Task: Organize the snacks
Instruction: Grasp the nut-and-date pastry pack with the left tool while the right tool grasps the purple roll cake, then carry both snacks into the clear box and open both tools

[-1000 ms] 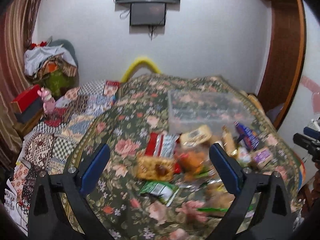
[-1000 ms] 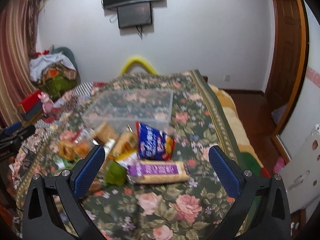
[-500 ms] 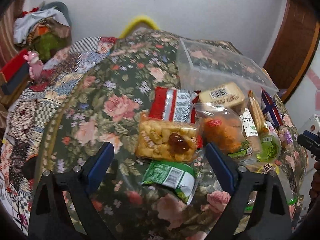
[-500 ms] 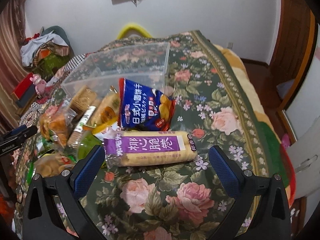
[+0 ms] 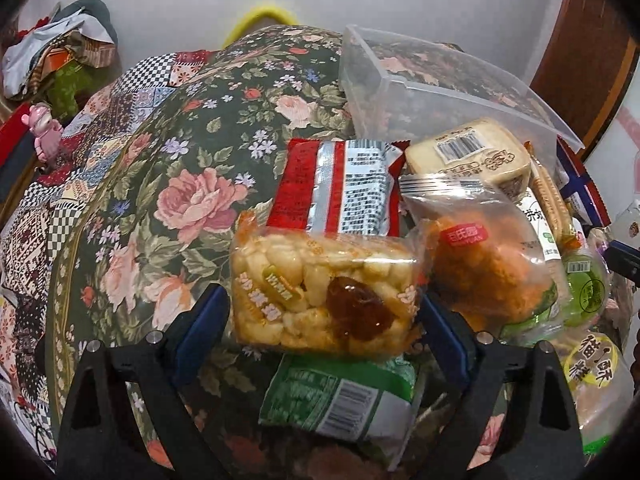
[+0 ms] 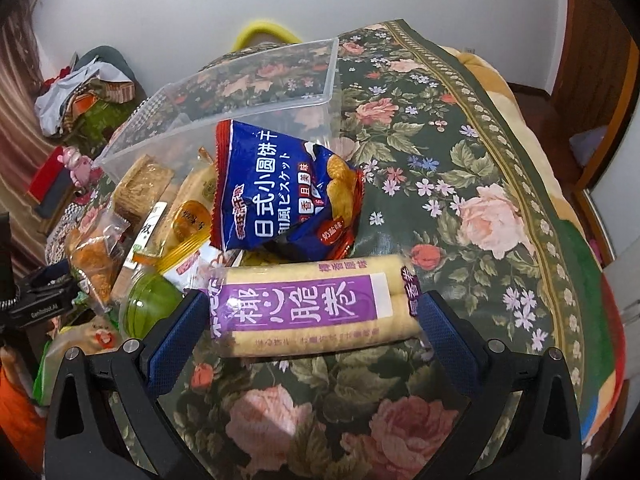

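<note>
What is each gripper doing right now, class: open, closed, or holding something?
Left gripper: open, jaws just closing in around the puffed rice bar, not gripping yet.
Right gripper: open, either side of the purple roll pack, nothing held.

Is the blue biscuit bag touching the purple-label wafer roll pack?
Touching. The right wrist view shows the blue biscuit bag with its lower edge lying over the top edge of the purple-label wafer roll pack, no cloth visible between.

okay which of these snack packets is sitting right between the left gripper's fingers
The clear packet of puffed yellow rice cake with a dark red date. It lies between the open left gripper, whose jaws have just been closing; the other packets lie outside that gap.
</note>
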{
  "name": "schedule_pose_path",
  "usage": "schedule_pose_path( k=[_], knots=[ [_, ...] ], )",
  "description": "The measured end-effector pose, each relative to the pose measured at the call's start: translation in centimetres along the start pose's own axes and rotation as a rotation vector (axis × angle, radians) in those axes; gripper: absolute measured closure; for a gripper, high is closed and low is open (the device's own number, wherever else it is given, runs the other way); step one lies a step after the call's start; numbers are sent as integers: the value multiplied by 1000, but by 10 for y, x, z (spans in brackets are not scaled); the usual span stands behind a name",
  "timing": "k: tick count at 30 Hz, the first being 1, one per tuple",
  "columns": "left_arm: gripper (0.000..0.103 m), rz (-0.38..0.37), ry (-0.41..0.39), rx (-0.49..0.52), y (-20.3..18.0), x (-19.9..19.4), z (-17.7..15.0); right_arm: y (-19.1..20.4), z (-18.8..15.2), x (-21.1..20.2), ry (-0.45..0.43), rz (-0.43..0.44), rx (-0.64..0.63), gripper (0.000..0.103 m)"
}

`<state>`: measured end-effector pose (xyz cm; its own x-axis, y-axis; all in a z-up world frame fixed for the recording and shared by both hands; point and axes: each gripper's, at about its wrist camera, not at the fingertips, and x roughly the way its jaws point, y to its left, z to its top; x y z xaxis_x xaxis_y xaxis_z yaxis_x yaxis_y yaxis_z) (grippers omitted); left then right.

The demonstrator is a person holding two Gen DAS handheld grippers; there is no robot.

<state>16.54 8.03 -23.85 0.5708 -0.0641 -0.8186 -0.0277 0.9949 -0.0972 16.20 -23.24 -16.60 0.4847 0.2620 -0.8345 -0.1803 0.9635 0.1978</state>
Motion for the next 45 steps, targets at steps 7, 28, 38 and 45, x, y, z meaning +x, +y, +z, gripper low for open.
schedule_pose_path(
  k=[7,28,38,45],
  knots=[
    [28,13,-22,32,-6,-8,-1,2,2,-1,10,-15,-28,0],
    [28,-1,-94,20,-10,-64,-10,-13,24,-13,-16,-97,61,0],
    [28,3,-115,36,-13,-73,-11,-33,-11,-7,70,-160,73,0],
    [28,3,-137,57,-23,-83,-9,-40,-16,-10,56,-135,61,14]
  ],
)
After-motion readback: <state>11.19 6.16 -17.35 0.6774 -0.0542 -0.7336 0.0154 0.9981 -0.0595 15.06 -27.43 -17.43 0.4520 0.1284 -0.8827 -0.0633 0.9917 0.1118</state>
